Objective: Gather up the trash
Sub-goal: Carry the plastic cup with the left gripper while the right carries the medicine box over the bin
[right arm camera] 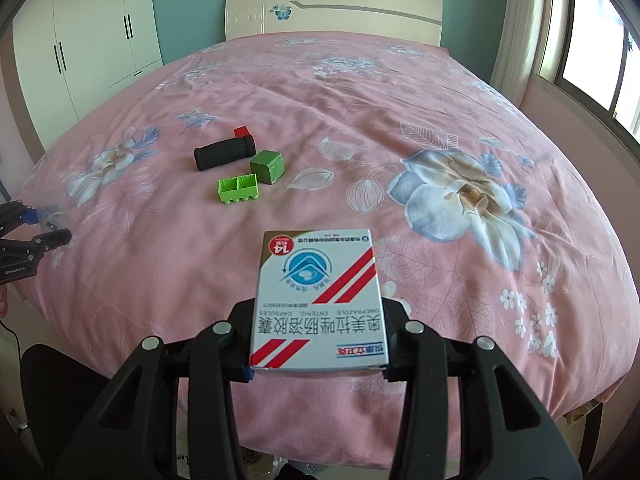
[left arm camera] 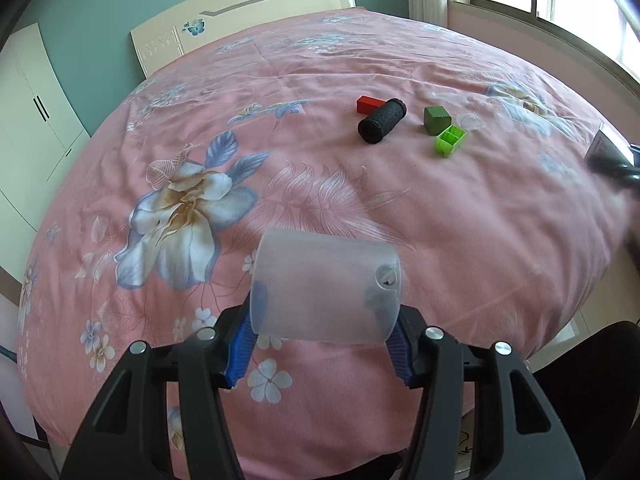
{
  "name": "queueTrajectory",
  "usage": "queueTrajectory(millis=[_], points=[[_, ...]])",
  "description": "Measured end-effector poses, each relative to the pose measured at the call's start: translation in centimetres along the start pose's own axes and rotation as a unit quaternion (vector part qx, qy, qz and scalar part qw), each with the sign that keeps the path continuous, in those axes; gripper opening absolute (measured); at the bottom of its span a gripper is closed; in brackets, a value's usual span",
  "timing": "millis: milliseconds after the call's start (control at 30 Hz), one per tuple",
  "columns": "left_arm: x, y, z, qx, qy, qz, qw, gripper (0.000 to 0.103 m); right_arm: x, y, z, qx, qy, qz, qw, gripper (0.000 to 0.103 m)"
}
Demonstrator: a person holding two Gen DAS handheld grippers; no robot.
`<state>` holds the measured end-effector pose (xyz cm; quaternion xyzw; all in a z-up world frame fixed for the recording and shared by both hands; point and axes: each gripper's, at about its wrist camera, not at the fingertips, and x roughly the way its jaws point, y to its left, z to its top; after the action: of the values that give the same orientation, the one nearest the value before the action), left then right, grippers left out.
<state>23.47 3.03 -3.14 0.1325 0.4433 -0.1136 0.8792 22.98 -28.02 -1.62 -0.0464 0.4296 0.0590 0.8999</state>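
Pink bed (left arm camera: 320,184), cup (left arm camera: 325,290) between left gripper (left arm camera: 320,350) pads (gripped)

roller (left arm camera: 381,121) before block (left arm camera: 370,104), on bed (left arm camera: 320,200)

The bed (right arm camera: 400,128) is mostly bare pink cover, open to pass over on every side of one small cluster: a black roller (right arm camera: 224,154), a red block (right arm camera: 241,132) touching its far end, a green cube (right arm camera: 267,166) and a green tray (right arm camera: 237,188) just beside it. The headboard (right arm camera: 332,12) closes the far edge. Near the foot, both claws are full: left (left arm camera: 322,344) with a cup (left arm camera: 324,288), right (right arm camera: 318,356) with a box (right arm camera: 318,300).
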Motion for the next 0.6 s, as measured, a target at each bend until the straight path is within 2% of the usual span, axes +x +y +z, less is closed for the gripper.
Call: queueTrajectory(millis=[300,600], points=[[-2.7,-4.4,-7.2,0.011,0.013,-0.029,0.9994,0.058,-5.3,3.9,-5.8,-0.029,-0.008,0.018,0.999,0.044],[-2.2,-10.4,-14.1,0.049,0.054,-0.062,0.9954,0.058,-6.3,9.0,-13.9,-0.068,0.037,0.058,0.995,0.043]])
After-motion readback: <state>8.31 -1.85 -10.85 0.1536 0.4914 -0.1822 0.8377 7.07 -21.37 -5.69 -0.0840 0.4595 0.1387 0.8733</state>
